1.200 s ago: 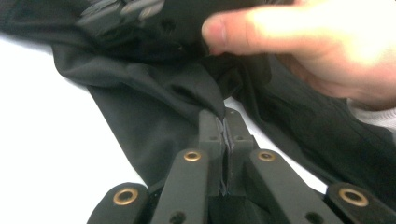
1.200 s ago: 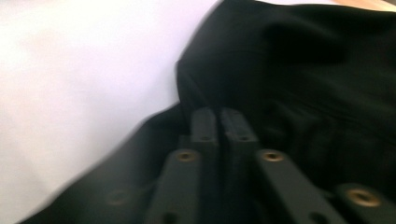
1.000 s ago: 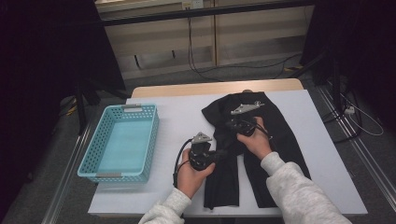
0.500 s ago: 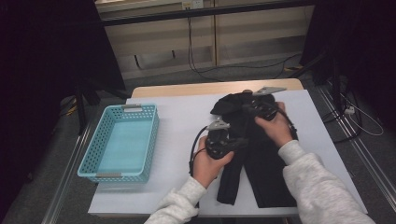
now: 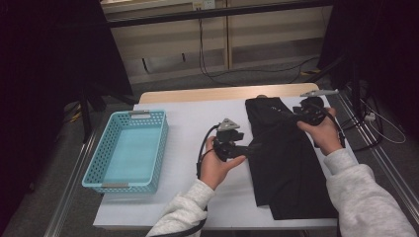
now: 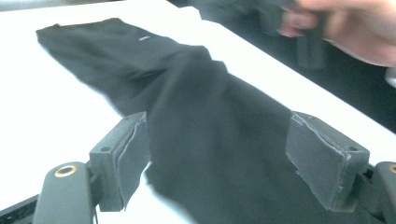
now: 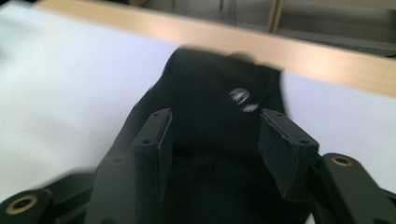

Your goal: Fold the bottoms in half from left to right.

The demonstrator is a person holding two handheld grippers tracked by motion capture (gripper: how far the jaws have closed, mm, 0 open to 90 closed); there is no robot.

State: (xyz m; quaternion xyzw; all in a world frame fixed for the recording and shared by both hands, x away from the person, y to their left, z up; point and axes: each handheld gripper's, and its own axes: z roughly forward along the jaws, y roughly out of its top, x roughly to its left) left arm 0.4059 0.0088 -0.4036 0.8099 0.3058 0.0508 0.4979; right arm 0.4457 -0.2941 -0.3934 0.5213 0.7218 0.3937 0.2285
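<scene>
A black garment point(image 5: 289, 173) lies lengthwise on the right half of the white table point(image 5: 188, 128). My left gripper point(image 5: 251, 147) sits at the garment's left edge and points right. In the left gripper view its jaws have just been opening and stand wide apart, with the black cloth point(image 6: 140, 60) lying loose between the pads point(image 6: 317, 158). My right gripper point(image 5: 296, 113) is at the garment's far right corner. Its jaws have just been opening too, and they stand apart over the cloth point(image 7: 210, 70), which carries a small blurred white mark point(image 7: 243, 100).
A light blue mesh basket point(image 5: 160, 143) stands on the left side of the table. A wooden strip point(image 5: 207, 94) runs along the table's far edge. Cables point(image 5: 212, 74) lie on the floor behind, and metal rails point(image 5: 380, 163) flank the table.
Both hands carried the garment rightward and away from me; the right hand went to the far right corner. Both pairs of jaws have parted, and the cloth now lies stretched out.
</scene>
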